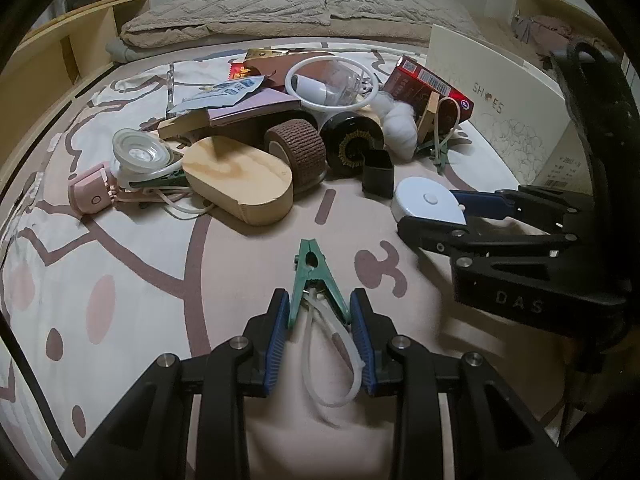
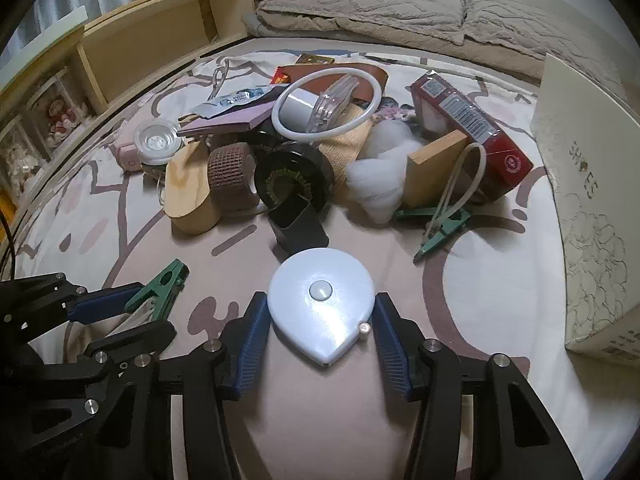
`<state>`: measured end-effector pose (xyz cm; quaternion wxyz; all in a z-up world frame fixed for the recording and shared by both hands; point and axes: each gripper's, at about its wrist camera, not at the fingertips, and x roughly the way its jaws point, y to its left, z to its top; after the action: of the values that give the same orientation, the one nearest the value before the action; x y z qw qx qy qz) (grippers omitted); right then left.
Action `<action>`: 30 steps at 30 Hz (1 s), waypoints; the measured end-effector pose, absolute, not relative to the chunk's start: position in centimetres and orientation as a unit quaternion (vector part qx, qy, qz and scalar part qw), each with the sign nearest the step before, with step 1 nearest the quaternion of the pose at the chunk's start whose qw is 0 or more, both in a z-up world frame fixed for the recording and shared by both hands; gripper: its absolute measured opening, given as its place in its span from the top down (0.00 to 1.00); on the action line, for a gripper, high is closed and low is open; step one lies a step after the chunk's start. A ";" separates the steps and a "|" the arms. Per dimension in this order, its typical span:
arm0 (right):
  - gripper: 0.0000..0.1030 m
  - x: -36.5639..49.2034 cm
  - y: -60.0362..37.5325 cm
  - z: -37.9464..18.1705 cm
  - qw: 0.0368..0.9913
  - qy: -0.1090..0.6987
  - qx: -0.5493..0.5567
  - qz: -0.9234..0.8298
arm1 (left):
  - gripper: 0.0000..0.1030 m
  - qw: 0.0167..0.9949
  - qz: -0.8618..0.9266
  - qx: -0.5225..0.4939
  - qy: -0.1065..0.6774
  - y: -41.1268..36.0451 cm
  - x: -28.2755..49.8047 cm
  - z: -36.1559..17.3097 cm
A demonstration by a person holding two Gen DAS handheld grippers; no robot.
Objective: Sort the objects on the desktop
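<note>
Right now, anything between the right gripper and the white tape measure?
No. The tape measure already sits between the right gripper's blue fingers, nothing in between. Nearest clutter, a black cap, lies beyond it.

clamp (image 1: pixel 316 280) lies left of tape measure (image 1: pixel 428 202), before the pile (image 1: pixel 280 120).

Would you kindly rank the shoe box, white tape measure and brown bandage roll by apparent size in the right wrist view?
1. shoe box
2. white tape measure, though it sits nearest the camera, which enlarges it
3. brown bandage roll
</note>
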<state>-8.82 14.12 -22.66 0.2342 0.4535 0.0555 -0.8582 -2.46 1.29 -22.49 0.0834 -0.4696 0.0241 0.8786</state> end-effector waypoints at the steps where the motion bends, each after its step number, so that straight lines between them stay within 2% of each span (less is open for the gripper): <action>1: 0.48 -8.8 14.2 -22.6 0.234 0.052 0.454 -0.858 | 0.70 0.084 0.879 -0.470 0.023 1.3 -2.5 -22.5; 30: 0.48 -7.2 17.8 -19.3 0.217 -0.047 0.433 -0.873 | 0.70 0.098 0.896 -0.434 -0.001 0.4 -1.5 -20.1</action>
<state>-7.16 17.83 -19.32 0.2174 0.4334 -0.0473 -0.8733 -1.47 0.41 -20.11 0.0982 -0.4341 -0.0011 0.8955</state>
